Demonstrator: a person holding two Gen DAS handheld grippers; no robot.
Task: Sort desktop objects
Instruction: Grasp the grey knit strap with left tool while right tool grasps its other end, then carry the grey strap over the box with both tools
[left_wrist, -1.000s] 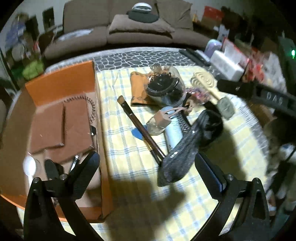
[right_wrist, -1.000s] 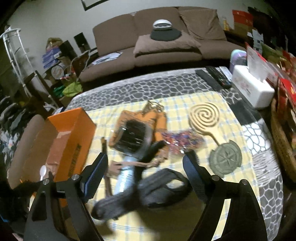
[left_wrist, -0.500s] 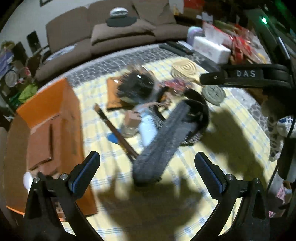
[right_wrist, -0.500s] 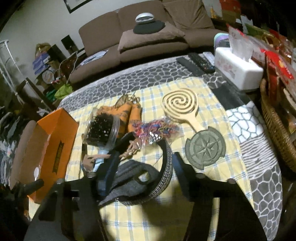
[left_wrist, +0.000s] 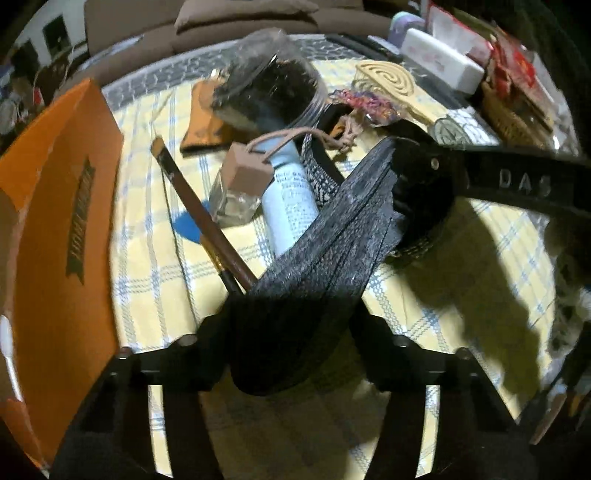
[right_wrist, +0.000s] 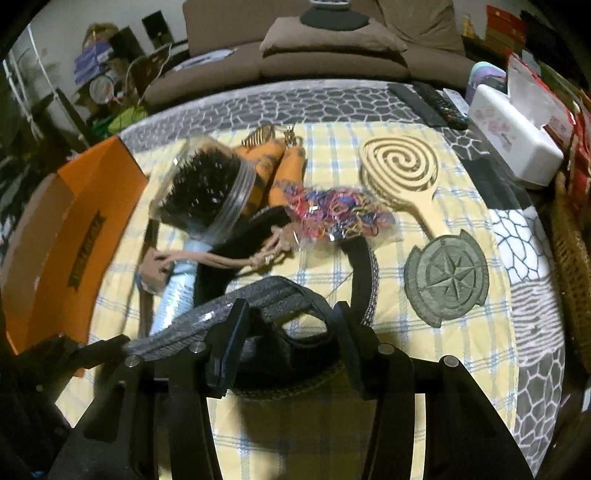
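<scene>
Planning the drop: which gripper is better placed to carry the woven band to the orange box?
Probably left: left gripper and right gripper have just been closing around the band, but the orange box lies beside the left one.

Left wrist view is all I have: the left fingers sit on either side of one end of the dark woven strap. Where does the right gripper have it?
Observer: The right gripper straddles the looped part of the dark woven strap. Its jaws have just been closing, and the strap is between them.
Operator: Anything lying right of that loop?
Observer: A green compass-patterned disc lies flat on the checked cloth, apart from the strap.
Operator: And further back?
Observer: Two remote controls lie near the far edge, left of the white tissue box.
</scene>
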